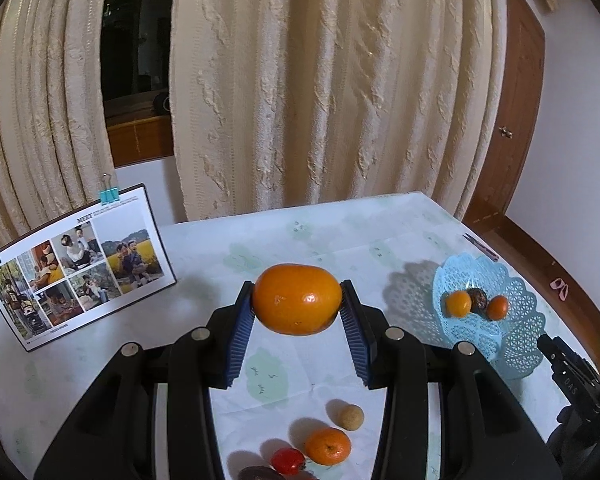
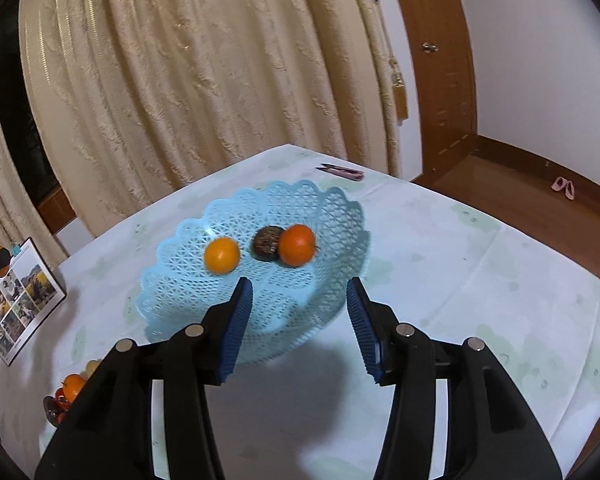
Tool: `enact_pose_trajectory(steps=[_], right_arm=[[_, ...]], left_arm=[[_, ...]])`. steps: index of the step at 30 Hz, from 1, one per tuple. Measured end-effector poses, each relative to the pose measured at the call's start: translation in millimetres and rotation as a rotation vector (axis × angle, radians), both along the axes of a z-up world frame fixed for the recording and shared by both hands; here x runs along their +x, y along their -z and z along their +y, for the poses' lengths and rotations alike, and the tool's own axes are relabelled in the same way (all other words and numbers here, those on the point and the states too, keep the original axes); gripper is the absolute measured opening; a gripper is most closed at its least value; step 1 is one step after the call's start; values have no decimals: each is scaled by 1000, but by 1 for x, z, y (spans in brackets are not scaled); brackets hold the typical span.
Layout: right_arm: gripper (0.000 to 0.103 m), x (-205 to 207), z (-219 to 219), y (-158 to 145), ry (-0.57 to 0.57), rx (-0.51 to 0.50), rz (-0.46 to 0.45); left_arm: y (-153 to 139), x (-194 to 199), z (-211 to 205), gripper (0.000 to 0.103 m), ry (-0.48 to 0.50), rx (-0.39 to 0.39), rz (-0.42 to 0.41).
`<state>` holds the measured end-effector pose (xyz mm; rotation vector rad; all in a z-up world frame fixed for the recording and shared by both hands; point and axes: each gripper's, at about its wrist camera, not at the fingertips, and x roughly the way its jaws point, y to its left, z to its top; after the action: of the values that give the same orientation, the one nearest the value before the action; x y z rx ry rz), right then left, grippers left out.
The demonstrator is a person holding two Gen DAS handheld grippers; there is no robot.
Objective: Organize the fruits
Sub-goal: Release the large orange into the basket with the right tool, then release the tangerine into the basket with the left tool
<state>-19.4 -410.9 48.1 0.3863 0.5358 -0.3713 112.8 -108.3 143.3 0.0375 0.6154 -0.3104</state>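
Tablecloth (image 2: 460, 264) bare right of basket (image 2: 340, 216), left claw (image 1: 298, 300) gripping orange (image 1: 296, 298)

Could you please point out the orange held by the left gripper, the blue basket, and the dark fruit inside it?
orange (image 1: 297, 298): left wrist view, front skin.
blue basket (image 2: 332, 208): right wrist view, far wall.
dark fruit (image 2: 265, 241): right wrist view, top.
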Motion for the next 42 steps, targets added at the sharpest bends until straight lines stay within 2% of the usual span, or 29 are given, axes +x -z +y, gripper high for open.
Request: enact_pose_trajectory(steps=[2, 7, 13, 23, 31, 33, 35, 42], right_arm=[[60, -6, -2, 2, 17, 0, -12], [62, -19, -8, 6, 58, -10, -44], [67, -25, -18, 17, 84, 56, -67], [69, -31, -22, 21, 82, 113, -107], [70, -34, -23, 21, 84, 127, -131], [71, -35, -24, 21, 83, 134, -134], [76, -37, -26, 21, 87, 141, -145], [76, -40, -26, 19, 93, 150, -158]], left_arm=[[3, -3, -7, 43, 15, 9, 4], [14, -10, -28, 43, 72, 20, 41], [22, -19, -63, 43, 145, 25, 75], [43, -20, -128, 43, 260, 36, 148], [61, -16, -165, 43, 302, 52, 197], [62, -16, -169, 48, 303, 54, 195], [59, -17, -169, 64, 299, 49, 185], [45, -16, -155, 80, 263, 41, 146]])
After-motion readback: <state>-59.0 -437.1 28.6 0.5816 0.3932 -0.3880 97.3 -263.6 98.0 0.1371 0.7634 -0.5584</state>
